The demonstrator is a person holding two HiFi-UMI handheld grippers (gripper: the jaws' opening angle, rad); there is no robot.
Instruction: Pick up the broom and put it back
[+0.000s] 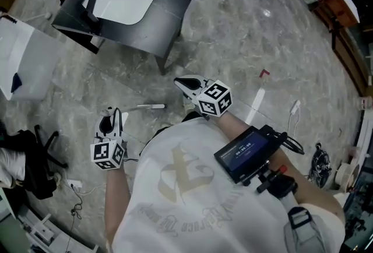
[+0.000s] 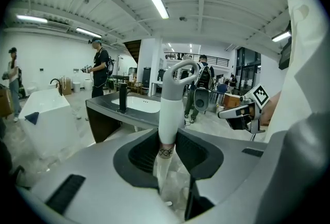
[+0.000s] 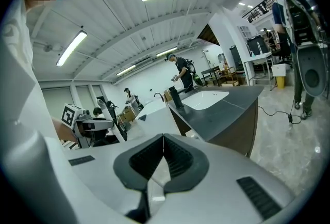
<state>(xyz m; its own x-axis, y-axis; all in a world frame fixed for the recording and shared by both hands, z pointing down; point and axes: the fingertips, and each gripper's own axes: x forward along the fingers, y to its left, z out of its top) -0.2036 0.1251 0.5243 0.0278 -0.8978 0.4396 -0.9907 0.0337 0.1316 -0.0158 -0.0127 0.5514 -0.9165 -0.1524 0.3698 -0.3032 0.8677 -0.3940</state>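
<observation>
- The left gripper (image 1: 111, 122) (image 2: 166, 148) is on the person's side of the counter (image 1: 175, 7) (image 2: 103, 107), well short of its near left edge. Its jaws are clamped on the broom.
- The broom (image 2: 170, 109) shows as a white handle standing nearly upright between those jaws. Its looped top rises in front of the counter's right end in the left gripper view. The brush end cannot be made out.
- The counter is dark, with a white basin (image 1: 122, 0) and a black tap (image 1: 93, 16).
- The right gripper (image 1: 185, 84) (image 3: 164, 145) is just beyond the counter's near right corner and clear of it. Its jaws are closed tip to tip and hold nothing.
</observation>
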